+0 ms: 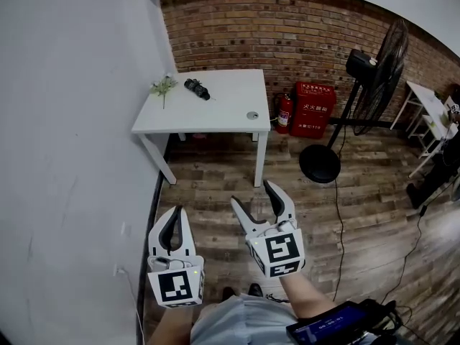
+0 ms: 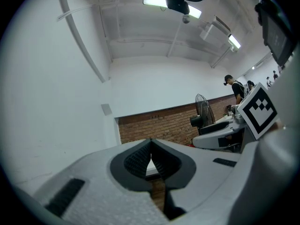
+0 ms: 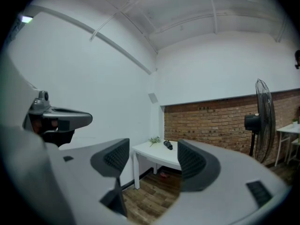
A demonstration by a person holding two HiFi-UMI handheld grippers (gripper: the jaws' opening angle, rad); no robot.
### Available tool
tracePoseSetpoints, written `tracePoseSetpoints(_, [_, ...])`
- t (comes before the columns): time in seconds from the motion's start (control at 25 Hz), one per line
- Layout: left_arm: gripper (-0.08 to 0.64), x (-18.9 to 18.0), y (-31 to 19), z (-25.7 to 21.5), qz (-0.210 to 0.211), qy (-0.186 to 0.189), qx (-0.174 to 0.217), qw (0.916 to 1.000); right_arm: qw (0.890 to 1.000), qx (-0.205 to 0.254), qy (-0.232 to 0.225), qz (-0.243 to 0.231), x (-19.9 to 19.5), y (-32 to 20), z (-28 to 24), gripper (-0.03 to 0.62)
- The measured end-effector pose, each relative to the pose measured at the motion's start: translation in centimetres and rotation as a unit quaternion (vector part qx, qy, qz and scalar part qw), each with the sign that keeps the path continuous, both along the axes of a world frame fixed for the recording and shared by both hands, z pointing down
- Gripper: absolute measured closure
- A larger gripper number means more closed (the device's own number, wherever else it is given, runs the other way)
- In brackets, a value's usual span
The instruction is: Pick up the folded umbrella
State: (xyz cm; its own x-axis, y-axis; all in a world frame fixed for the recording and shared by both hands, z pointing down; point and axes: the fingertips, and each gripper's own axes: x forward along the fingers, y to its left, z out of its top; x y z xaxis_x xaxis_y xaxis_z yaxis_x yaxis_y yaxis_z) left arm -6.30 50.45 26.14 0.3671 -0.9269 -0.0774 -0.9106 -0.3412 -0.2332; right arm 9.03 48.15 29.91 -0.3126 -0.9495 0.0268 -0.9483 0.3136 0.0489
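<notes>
A black folded umbrella (image 1: 196, 88) lies on the far left part of a white table (image 1: 215, 117) against the brick wall. In the right gripper view the umbrella (image 3: 168, 145) shows small, between the jaws but far off. My left gripper (image 1: 175, 213) is shut with nothing in it, its pads (image 2: 140, 159) touching at the tips. My right gripper (image 1: 257, 197) is open and empty, its jaws set wide apart. Both are held level, low in the head view, well short of the table.
A small green plant sprig (image 1: 164, 87) lies left of the umbrella. A standing fan (image 1: 359, 92) with a round base and a red fire extinguisher box (image 1: 311, 108) stand right of the table. A white wall runs along the left. Wooden floor lies between me and the table.
</notes>
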Motion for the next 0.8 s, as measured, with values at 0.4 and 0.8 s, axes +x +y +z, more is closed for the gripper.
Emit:
tracePoseSetpoints(0.4, [0.552, 2.3, 0.6, 1.0, -0.014, -0.007, -0.007, 0.9999, 1.0, -0.003, -0.001, -0.014, 2.1, 0.2, 0.6, 0.27])
tracePoseSetpoints(0.8, [0.553, 2.3, -2.0, 3.0, -0.027, -0.005, -0.026, 0.9993, 1.0, -0.015, -0.001, -0.017, 2.8, -2.4, 2.3, 0.27])
